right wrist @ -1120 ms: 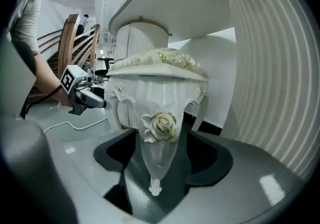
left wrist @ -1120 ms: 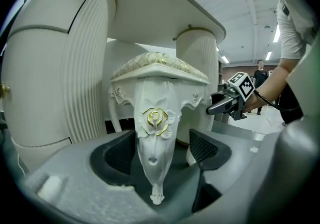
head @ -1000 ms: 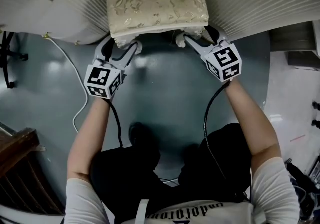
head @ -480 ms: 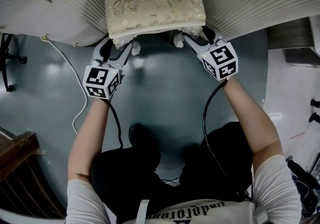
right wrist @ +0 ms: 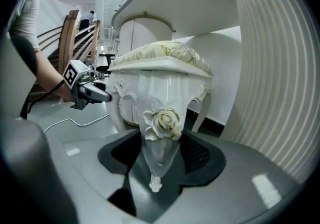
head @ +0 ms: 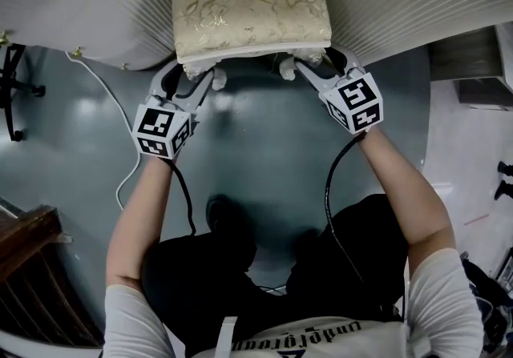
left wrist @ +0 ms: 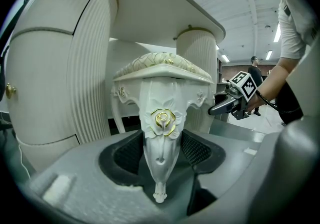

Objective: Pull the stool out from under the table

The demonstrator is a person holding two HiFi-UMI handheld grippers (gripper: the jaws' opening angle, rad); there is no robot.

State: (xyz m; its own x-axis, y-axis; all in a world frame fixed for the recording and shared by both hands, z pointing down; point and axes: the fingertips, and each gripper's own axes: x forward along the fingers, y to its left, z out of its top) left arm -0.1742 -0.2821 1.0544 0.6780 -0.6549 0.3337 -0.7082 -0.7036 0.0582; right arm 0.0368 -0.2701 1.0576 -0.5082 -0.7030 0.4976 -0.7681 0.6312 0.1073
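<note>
The stool (head: pixel 250 0) has a cream floral cushion and carved white legs. It stands between the two ribbed white pedestals of the table (head: pixel 96 12), with its front edge sticking out toward me. My left gripper (head: pixel 196 78) is shut on the stool's front left leg (left wrist: pixel 161 133), which has a gold rose carving just above the pads. My right gripper (head: pixel 309 68) is shut on the front right leg (right wrist: pixel 161 128) in the same way. Each gripper view shows the other gripper at the opposite leg.
The tabletop (left wrist: pixel 150 7) overhangs the stool. A white cable (head: pixel 120 132) trails over the grey floor at left. A dark wooden chair (head: pixel 32 268) stands at lower left and a black chair base (head: pixel 12 84) at far left. My legs are behind the grippers.
Both grippers' jaws have drawn in onto the stool's front legs. Hands and stool have barely shifted.
</note>
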